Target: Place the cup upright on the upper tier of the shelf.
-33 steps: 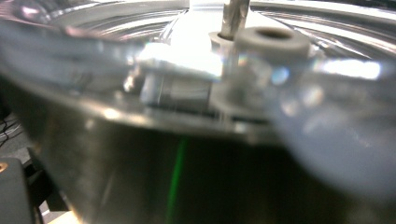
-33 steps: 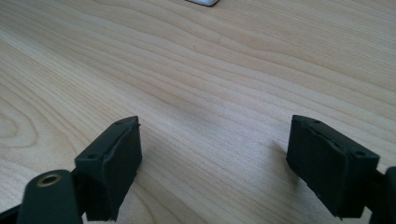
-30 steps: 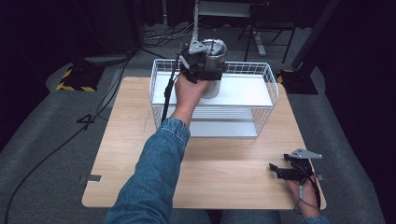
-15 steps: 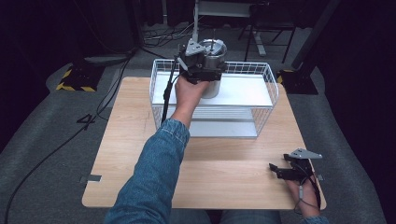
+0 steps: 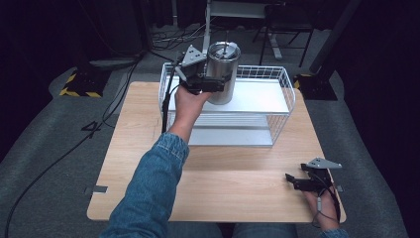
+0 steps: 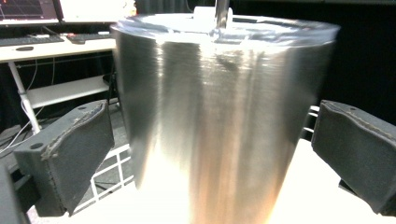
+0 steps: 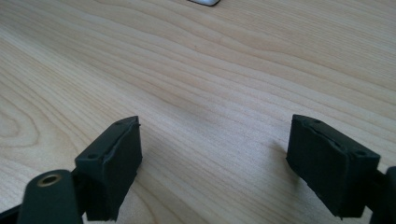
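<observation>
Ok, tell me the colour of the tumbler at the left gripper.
Brushed silver metal tumbler, clearest in the left gripper view.

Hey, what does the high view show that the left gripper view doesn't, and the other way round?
High view: the white wire basket rack on the light wooden table, a denim sleeve, the right gripper open low over the table. Left gripper view: a gap between each black pad and the cup. Both: the tall brushed steel tumbler between the left gripper's jaws.

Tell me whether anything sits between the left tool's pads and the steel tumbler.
Nothing visible does. In the left gripper view the steel tumbler stands between the left tool's two black pads, with open gaps on both sides. It stands on the white shelf of the wire basket.
</observation>
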